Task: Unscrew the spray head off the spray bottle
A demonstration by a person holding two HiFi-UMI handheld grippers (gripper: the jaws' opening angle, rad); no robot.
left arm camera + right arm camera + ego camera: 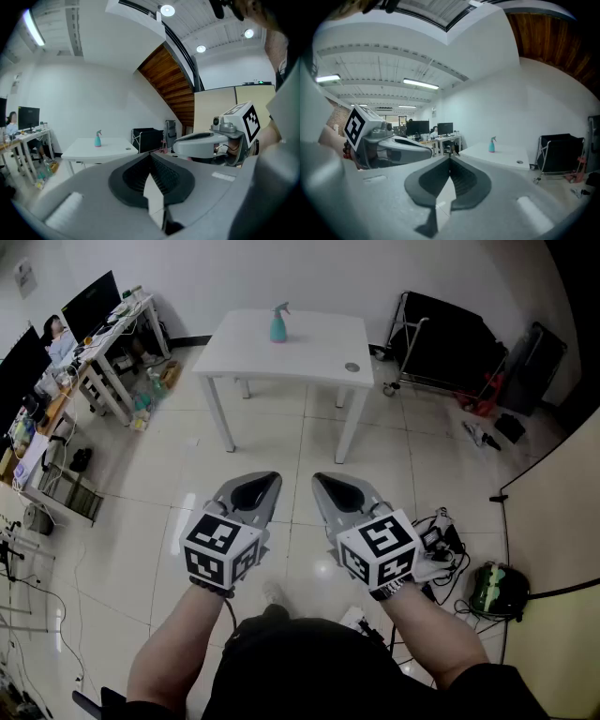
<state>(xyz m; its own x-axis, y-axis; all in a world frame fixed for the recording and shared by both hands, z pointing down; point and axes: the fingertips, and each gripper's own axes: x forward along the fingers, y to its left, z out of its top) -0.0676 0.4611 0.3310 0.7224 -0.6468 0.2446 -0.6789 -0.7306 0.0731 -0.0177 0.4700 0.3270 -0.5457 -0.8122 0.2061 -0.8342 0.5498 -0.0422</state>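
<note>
The person stands on the tile floor (281,437), well away from the white counter (314,351). The bottle (278,326) stands upright on the counter, near its back edge. It is blue-green. Its spray head (281,307) is on top of it. A small round thing (352,367) lies near the counter's front right corner, apart from the bottle.

The left gripper (274,477) and the right gripper (317,478) are held side by side, low in front of the person. Both point toward the counter. The jaws of each one are closed tight, tip against tip, and they hold nothing. Both are far from the bottle.

A black cart (441,338) stands to the right of the counter. Desks (112,343) with dark screens stand at the left. Cables (442,538) and a green thing (495,589) lie on the floor at the right.
</note>
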